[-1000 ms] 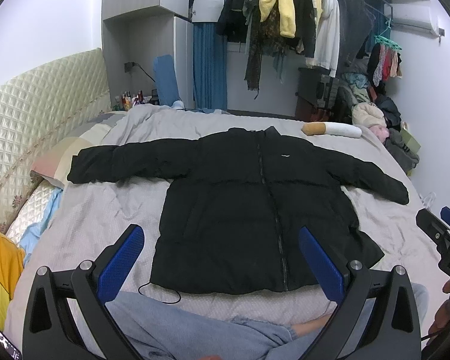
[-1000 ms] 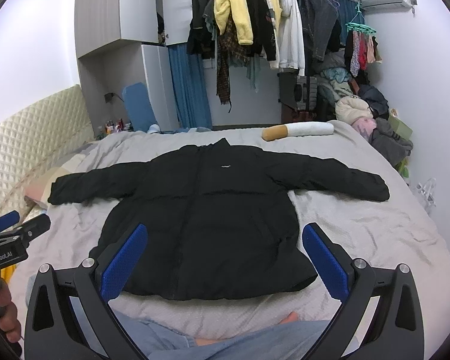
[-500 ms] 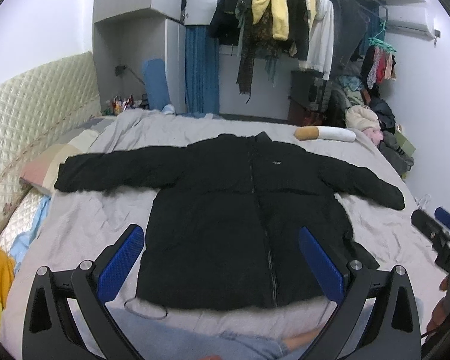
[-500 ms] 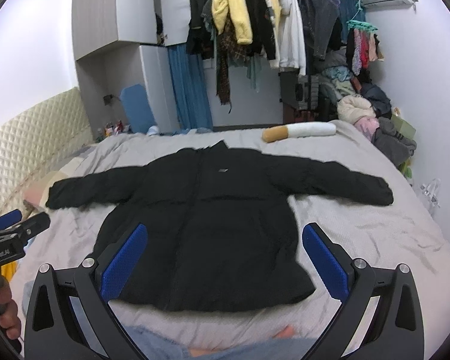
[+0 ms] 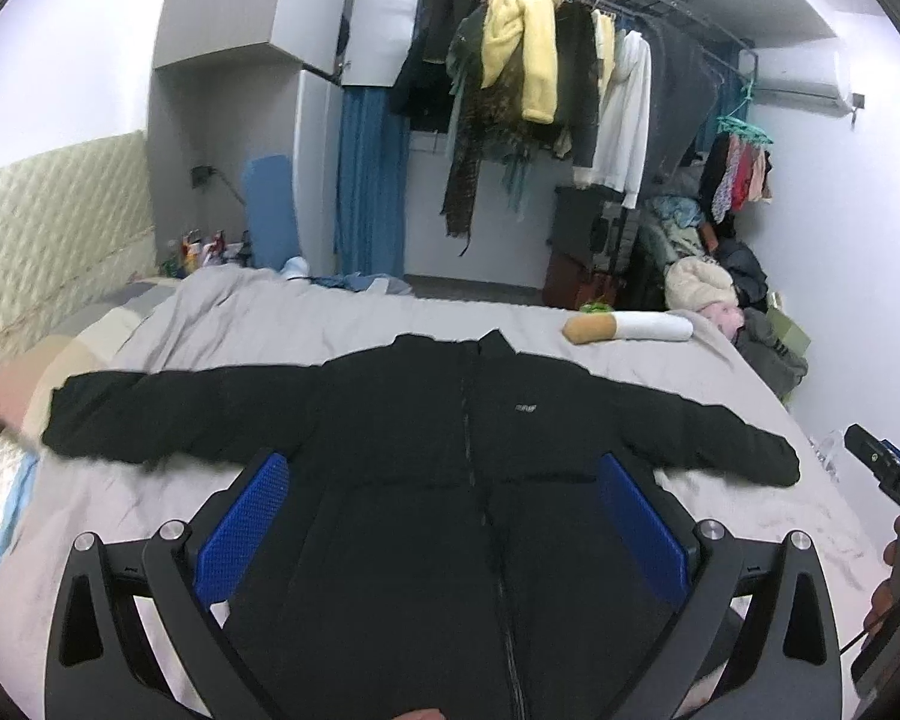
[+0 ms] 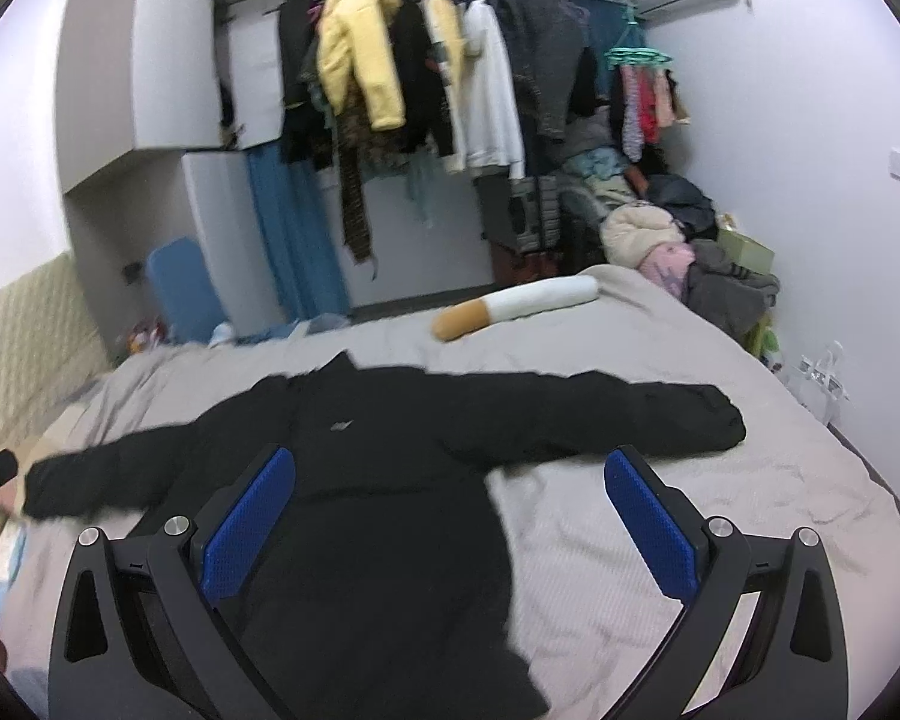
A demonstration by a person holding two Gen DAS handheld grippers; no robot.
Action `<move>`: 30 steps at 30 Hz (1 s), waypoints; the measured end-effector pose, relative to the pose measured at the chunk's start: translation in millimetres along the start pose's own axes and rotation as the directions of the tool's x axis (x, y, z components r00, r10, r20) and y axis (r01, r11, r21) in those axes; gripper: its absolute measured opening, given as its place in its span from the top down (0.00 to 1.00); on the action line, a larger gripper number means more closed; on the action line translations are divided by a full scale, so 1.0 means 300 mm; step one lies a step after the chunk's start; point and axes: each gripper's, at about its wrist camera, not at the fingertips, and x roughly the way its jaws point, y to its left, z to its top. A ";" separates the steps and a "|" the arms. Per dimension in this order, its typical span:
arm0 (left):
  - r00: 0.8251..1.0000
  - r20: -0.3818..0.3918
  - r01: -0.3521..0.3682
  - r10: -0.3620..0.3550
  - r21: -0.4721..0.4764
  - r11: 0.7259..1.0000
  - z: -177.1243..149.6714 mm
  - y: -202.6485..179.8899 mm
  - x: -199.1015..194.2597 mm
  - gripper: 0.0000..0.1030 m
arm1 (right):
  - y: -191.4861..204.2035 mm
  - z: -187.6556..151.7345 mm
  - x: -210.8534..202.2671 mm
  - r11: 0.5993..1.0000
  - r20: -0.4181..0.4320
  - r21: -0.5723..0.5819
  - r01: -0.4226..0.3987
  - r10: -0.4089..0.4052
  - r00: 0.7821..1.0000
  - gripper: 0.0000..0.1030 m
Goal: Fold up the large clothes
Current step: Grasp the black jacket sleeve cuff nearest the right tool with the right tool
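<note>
The left hand-held gripper (image 5: 441,504) hangs with its blue pads spread wide and nothing between them, looking down over the chest of the black puffer jacket (image 5: 426,480). The right hand-held gripper (image 6: 450,501) is likewise spread and empty, with one pad over the jacket's body and the other over bare sheet just below the right-side sleeve (image 6: 618,414).

A second ago both grippers sat back near the hem, with the person's jeans showing along the bottom of each view. Now both have moved forward and lifted: the hem and the jeans have dropped out of sight, the jacket fills the lower frame, and the right view has swung toward the sleeve on its side. In my judgement this is the approach to the first fold, each gripper heading for a sleeve, and no cloth has been taken yet.

The jacket lies flat, front up and zipped, in the middle of the grey bed (image 5: 744,516), collar toward the far edge, both sleeves stretched straight out. Its left-side sleeve (image 5: 168,414) ends near the striped pillow (image 5: 42,360). Beyond the collar a cigarette-shaped pillow (image 5: 627,327) rests apart from the jacket. Past the bed, a rail of hanging clothes (image 5: 540,78) crosses the wall, with a heap of garments (image 6: 678,246) at the right corner.
</note>
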 end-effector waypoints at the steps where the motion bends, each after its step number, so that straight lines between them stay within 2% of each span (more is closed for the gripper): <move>1: 1.000 0.002 0.002 -0.002 0.005 1.000 0.005 0.007 0.043 0.00 | -0.020 0.004 0.029 1.000 0.010 0.007 0.009 -0.009 1.000 0.00; 4: 1.000 -0.001 -0.019 0.019 0.033 0.999 -0.012 0.032 0.174 0.00 | -0.077 -0.003 0.122 0.999 0.014 0.023 0.028 -0.028 1.000 0.00; 7: 0.999 -0.020 -0.045 0.045 0.013 0.999 -0.062 0.071 0.280 0.00 | -0.134 -0.029 0.211 0.998 -0.001 0.035 0.053 -0.053 0.999 0.00; 9: 0.998 -0.040 -0.039 0.039 0.013 0.999 -0.098 0.091 0.325 0.00 | -0.167 -0.042 0.253 0.997 -0.007 0.030 0.067 -0.066 0.998 0.00; 11: 0.997 -0.046 -0.063 0.065 0.034 0.997 -0.133 0.108 0.359 0.00 | -0.209 -0.056 0.309 0.996 -0.012 0.031 0.083 -0.083 0.996 0.00; 14: 0.995 -0.057 -0.085 0.087 0.044 0.995 -0.190 0.130 0.388 0.00 | -0.288 -0.069 0.390 0.996 -0.018 0.065 0.068 -0.067 0.998 0.00; 21: 0.994 -0.107 -0.044 0.038 -0.052 0.998 -0.287 0.176 0.463 0.00 | -0.494 -0.102 0.588 0.981 -0.028 0.175 0.089 -0.086 0.996 0.00; 24: 0.992 -0.119 -0.045 0.040 -0.038 0.998 -0.312 0.162 0.491 0.00 | -0.607 -0.135 0.665 0.961 -0.062 0.261 0.096 -0.082 0.995 0.00; 26: 0.992 -0.123 -0.042 0.038 -0.031 0.999 -0.325 0.149 0.503 0.00 | -0.702 -0.164 0.715 0.933 -0.080 0.344 0.104 -0.081 0.994 0.00; 30: 0.989 -0.141 -0.040 0.033 -0.042 0.998 -0.348 0.142 0.513 0.00 | -0.891 -0.240 0.804 0.840 -0.100 0.532 0.106 -0.062 0.993 0.00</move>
